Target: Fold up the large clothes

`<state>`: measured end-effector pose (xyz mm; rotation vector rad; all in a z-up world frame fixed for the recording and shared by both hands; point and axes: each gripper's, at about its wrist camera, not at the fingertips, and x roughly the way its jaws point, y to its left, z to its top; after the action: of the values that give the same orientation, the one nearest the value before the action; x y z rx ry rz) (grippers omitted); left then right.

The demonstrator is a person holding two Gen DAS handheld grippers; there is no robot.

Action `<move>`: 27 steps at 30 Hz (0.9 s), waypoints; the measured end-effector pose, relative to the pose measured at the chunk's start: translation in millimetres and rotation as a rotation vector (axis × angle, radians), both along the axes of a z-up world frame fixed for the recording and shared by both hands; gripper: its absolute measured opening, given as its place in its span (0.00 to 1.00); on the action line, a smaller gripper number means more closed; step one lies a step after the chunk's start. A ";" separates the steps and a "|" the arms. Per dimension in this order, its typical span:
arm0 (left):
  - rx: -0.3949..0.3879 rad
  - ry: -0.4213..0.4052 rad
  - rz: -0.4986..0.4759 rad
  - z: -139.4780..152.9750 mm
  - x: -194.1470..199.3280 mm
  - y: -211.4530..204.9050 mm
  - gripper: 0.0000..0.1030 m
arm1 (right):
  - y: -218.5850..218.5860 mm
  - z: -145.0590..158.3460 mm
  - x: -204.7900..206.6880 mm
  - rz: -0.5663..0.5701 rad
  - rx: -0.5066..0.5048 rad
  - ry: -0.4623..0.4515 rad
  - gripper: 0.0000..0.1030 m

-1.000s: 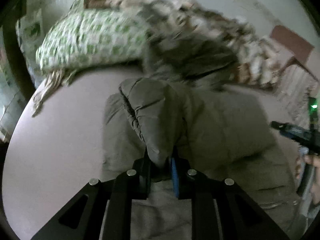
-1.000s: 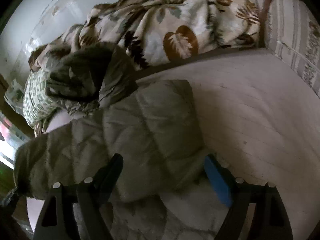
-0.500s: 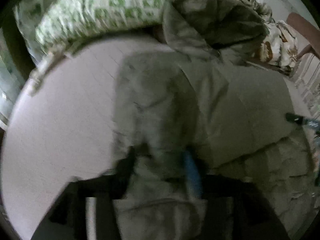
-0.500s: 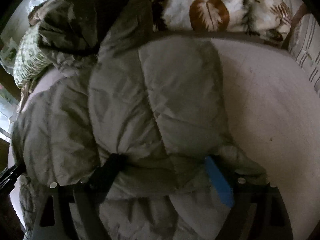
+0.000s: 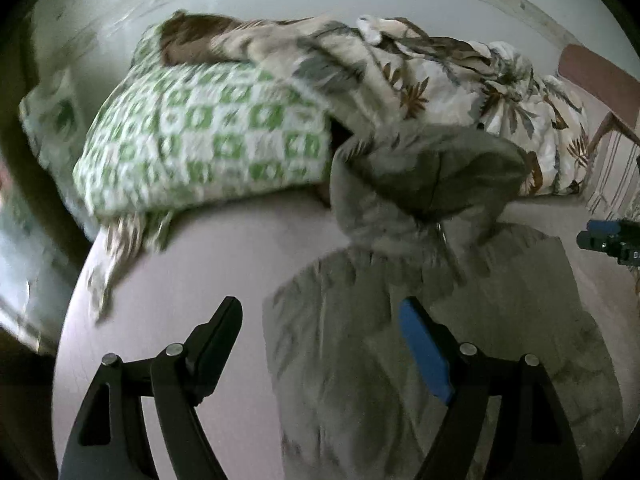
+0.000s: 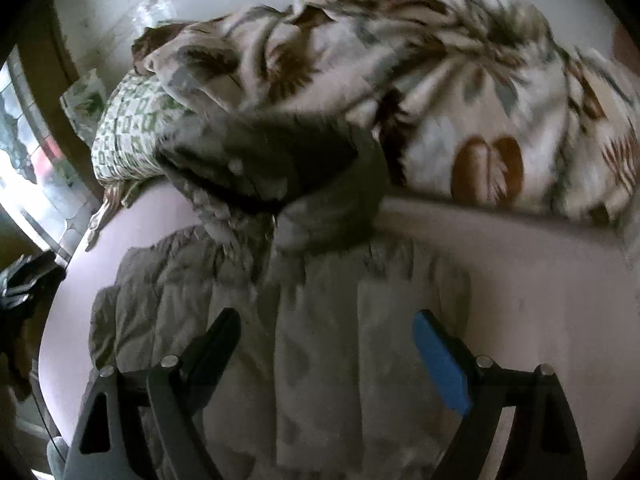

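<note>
Your left gripper (image 5: 320,320) with jaws just opened wide, gripping nothing, your right gripper (image 6: 326,330) spread wide and empty, olive-grey quilted puffer jacket (image 6: 320,320) lying on the pale pink bed sheet (image 5: 180,272) beneath both, hood at twelve o'clock against the leaf-print blanket (image 6: 460,92), green-checked pillow (image 5: 200,140) at ten o'clock.

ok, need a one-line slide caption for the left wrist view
Left gripper open above the grey puffer jacket on the bed, jaws just opened, nothing between them.

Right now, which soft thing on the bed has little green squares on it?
The pillow, at the far left of the bed. The blanket beside it has brown and grey leaves, and the jacket in front is plain olive.
</note>
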<state>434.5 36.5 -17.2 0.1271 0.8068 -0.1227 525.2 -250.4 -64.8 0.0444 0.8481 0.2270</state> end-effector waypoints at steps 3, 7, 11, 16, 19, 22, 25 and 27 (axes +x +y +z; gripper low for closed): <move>0.029 -0.007 -0.073 4.8 32.7 -17.5 0.79 | 3.5 9.8 26.0 0.023 -0.024 -0.002 0.87; 0.118 -0.057 -0.159 -0.3 76.9 -42.0 0.79 | 7.0 14.9 62.0 0.039 -0.088 -0.013 0.87; 0.213 -0.044 -0.193 -14.3 117.1 -54.1 0.79 | 12.2 10.7 92.0 0.091 -0.170 -0.015 0.87; 0.263 -0.027 -0.253 -28.8 149.7 -55.2 0.79 | 25.8 8.3 118.9 0.225 -0.295 -0.050 0.87; 0.277 0.003 -0.274 -39.5 165.4 -61.7 0.79 | 38.4 5.1 133.8 0.285 -0.319 -0.049 0.87; 0.215 0.038 -0.276 -45.6 180.3 -68.7 0.79 | 52.4 -0.8 145.8 0.308 -0.313 -0.040 0.87; 0.127 0.049 -0.260 -47.3 184.7 -75.8 0.63 | 62.3 -6.4 148.9 0.312 -0.290 -0.041 0.85; 0.119 0.052 -0.242 -48.7 183.5 -78.3 0.05 | 67.7 -11.7 145.1 0.318 -0.289 -0.032 0.68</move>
<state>618.1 -41.8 -65.9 0.3350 0.8488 -0.3073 670.4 -182.7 -76.5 -0.3661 0.8474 0.4001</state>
